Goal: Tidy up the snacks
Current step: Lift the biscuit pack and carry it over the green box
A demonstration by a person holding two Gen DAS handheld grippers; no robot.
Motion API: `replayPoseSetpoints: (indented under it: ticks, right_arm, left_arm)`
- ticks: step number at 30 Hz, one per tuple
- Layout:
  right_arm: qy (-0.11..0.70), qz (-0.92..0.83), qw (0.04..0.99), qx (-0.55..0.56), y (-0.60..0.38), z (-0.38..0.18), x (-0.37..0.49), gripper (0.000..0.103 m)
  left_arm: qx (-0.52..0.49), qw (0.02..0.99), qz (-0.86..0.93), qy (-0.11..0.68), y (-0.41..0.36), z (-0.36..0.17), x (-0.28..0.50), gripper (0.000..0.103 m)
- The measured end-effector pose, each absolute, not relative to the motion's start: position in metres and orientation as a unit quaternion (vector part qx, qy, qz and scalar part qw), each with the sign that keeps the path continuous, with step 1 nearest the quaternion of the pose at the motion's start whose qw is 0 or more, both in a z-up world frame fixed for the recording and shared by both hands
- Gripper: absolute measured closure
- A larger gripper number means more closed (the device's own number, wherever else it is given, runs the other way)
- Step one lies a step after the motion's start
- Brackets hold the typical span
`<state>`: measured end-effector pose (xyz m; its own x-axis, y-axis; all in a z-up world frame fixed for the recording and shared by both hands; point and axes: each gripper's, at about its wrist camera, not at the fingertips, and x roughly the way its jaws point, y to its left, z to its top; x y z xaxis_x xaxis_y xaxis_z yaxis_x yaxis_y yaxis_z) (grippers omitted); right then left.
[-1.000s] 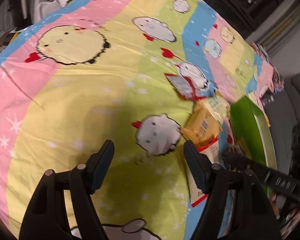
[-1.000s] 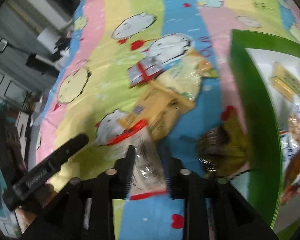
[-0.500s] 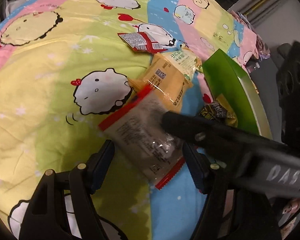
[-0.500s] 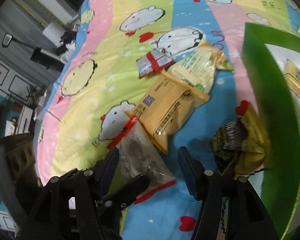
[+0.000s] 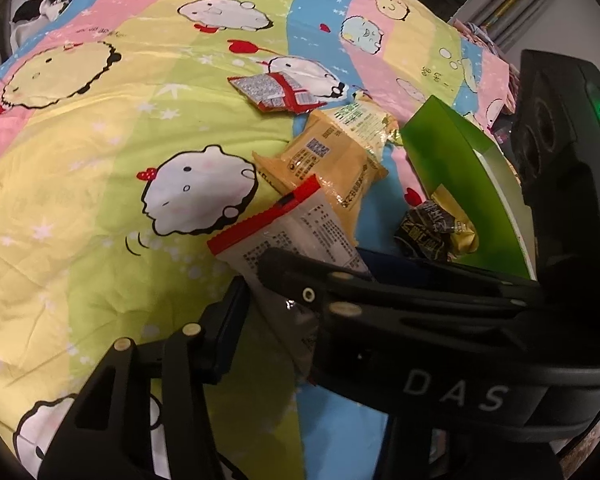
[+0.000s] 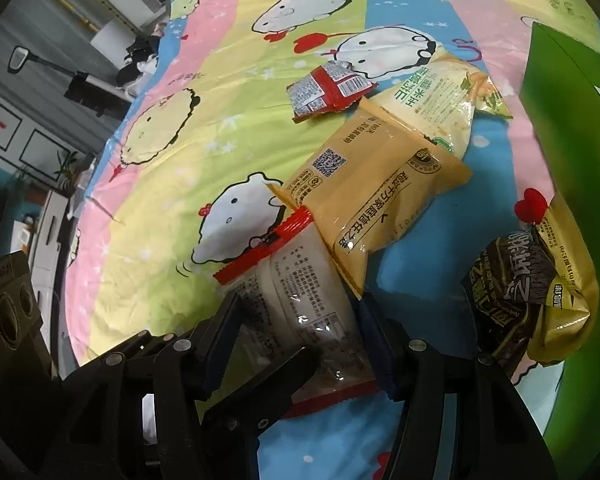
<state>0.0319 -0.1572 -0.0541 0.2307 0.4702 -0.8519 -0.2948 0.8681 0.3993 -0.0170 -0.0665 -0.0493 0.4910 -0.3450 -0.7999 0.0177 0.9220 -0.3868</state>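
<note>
A clear packet (image 6: 300, 280) with red sealed ends lies on the cartoon-print sheet (image 5: 100, 200). My right gripper (image 6: 300, 332) is open and straddles the packet's near half, with its pads apart from the edges. It also crosses the left wrist view, hiding my left gripper's right finger. My left gripper (image 5: 296, 308) reaches in from the left. Its jaws are closing on the packet's near end: one finger (image 6: 292, 368) lies across the packet, the other (image 5: 232, 312) touches its edge. A yellow packet (image 6: 380, 184) overlaps the clear one's far end.
Beyond lie a pale green-white packet (image 6: 432, 100) and a small red-and-silver packet (image 6: 328, 88). A crumpled dark-and-gold packet (image 6: 532, 288) leans on the wall of the green box (image 6: 560, 100) at the right. The sheet's left half is bare.
My right gripper let go of the clear packet, widened and sank lower over it. My left gripper swung right from bare sheet to the packet, and its jaws narrowed onto it.
</note>
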Motion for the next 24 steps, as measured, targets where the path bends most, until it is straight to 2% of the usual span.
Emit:
replayPoseSetpoints:
  ticks: [14,24]
  right_arm:
    - [0.513,0.258,0.815,0.08,-0.159,-0.007,0.018,0.043]
    - [0.48,0.268,0.829,0.1,-0.173,0.021,0.012,0.043]
  left_arm:
    - [-0.117,0.903,-0.096,0.403,-0.074,-0.001,-0.03,0.055]
    - [-0.096,0.92,-0.07,0.373,-0.089,0.03,-0.039,0.057]
